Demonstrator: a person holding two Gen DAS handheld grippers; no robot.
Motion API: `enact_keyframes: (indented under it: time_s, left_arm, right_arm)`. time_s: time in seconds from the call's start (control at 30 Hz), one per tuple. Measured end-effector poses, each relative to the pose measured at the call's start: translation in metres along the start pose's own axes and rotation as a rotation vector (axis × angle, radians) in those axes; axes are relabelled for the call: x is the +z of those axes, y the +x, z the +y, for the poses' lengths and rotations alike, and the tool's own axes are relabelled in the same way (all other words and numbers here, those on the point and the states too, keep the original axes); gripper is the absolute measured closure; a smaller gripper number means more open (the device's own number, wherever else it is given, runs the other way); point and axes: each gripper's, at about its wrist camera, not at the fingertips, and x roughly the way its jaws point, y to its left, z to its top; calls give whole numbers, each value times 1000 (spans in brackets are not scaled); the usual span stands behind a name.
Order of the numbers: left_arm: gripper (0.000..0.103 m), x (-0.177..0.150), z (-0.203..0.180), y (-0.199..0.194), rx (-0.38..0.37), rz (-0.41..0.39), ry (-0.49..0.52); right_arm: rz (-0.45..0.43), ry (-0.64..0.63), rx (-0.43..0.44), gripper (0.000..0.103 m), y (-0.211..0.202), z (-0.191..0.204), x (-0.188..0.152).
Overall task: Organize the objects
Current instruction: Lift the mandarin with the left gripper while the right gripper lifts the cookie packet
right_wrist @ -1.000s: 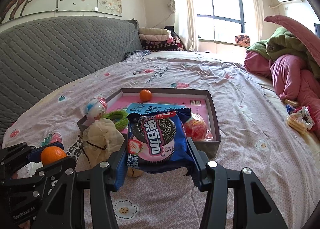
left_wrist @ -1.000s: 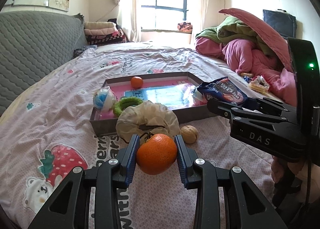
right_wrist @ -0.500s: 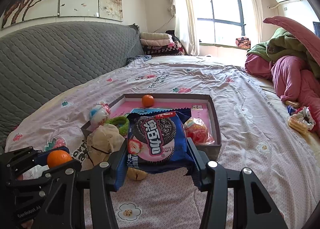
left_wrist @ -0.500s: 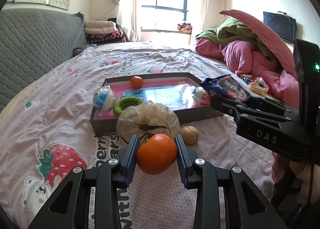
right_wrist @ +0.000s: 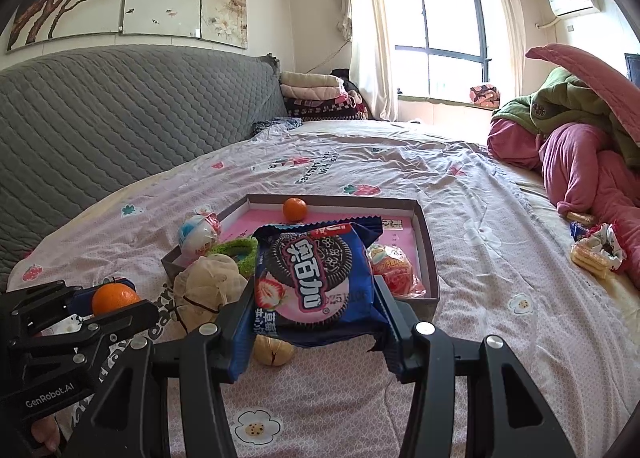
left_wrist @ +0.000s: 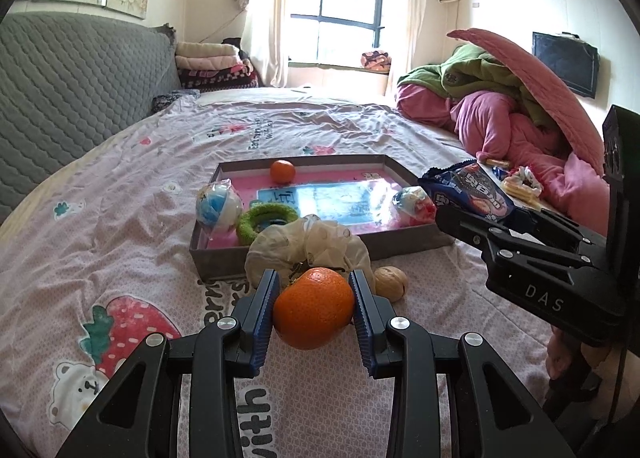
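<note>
My left gripper is shut on an orange and holds it above the bedsheet, short of the grey tray. My right gripper is shut on a blue Oreo packet, held above the bed near the tray's front right corner. The packet also shows in the left wrist view. The tray holds a small orange, a green ring, a blue-white ball and a red wrapped ball.
A beige net bag and a walnut lie on the sheet before the tray. Snack packets lie at the right by a pile of pink and green quilts. A grey headboard runs along the left.
Both grippers have drawn back and risen a little from the tray, each keeping its hold. The tray's contents have not moved.
</note>
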Motion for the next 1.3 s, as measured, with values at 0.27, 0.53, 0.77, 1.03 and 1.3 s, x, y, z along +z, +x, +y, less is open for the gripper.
enact_keyframes:
  time_s: [0.27, 0.53, 0.77, 1.03, 1.3]
  left_arm:
    - [66, 4, 5, 3, -10, -6, -16]
    - [66, 15, 11, 6, -13, -33, -26]
    - [66, 26, 10, 8, -22, -66, -5]
    - [66, 39, 13, 10, -22, -88, 18]
    - [66, 56, 20, 9, -18, -121, 31]
  right_arm:
    - [-7, -1, -9, 51, 0, -1, 1]
    - [-13, -6, -14, 51, 0, 0, 1]
    - [-21, -34, -36, 51, -1, 4, 0]
    - [-21, -29, -39, 51, 0, 4, 0]
    - [-16, -20, -54, 51, 5, 1, 0]
